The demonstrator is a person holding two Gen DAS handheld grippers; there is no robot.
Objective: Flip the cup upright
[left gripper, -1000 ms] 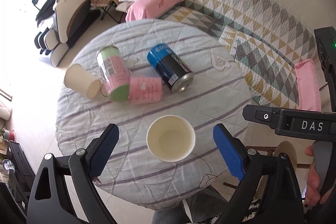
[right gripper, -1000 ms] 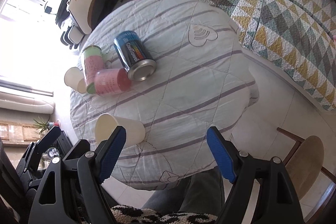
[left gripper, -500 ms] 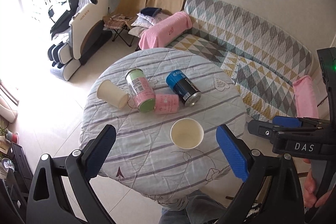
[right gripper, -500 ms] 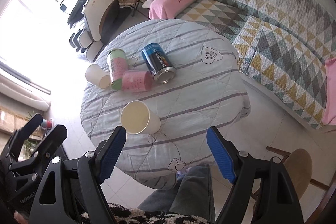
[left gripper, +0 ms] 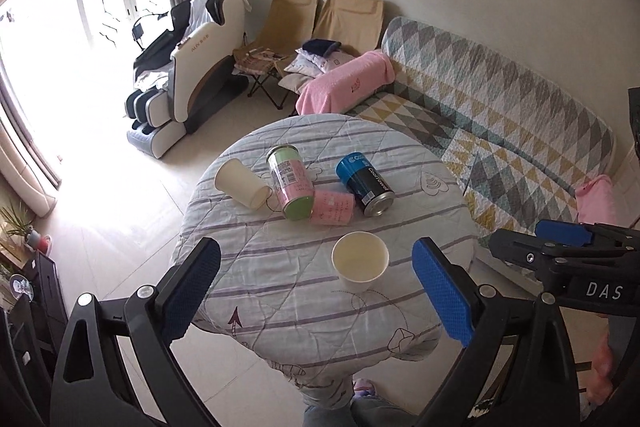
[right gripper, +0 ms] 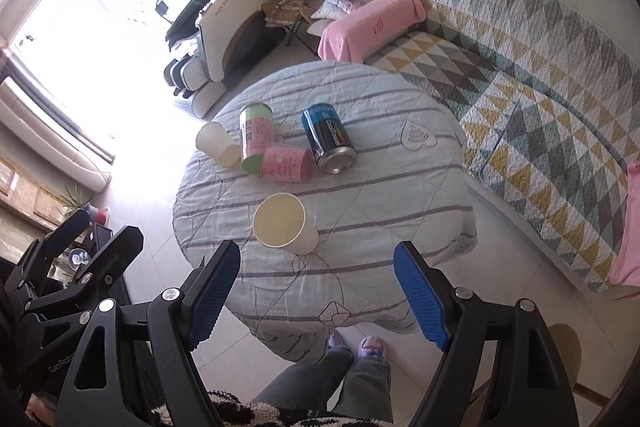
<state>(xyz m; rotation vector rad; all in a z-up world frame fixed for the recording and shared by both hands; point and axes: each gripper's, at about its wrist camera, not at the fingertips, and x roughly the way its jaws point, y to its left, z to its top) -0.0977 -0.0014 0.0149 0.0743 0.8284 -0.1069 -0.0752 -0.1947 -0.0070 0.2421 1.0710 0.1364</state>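
Cream paper cup (left gripper: pixel 360 261) stands upright — between, beyond open left gripper (left gripper: pixel 316 291).

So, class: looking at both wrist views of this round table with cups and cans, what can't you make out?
- Upright white paper cup: its base, hidden by its own wall in both views.
- Tipped white paper cup: its inside, since the mouth faces away.
- Pink cylindrical can: label print too small, both views.
- Blue-and-black can: far end hidden.
- Person's hands: cut off by the frame edges.
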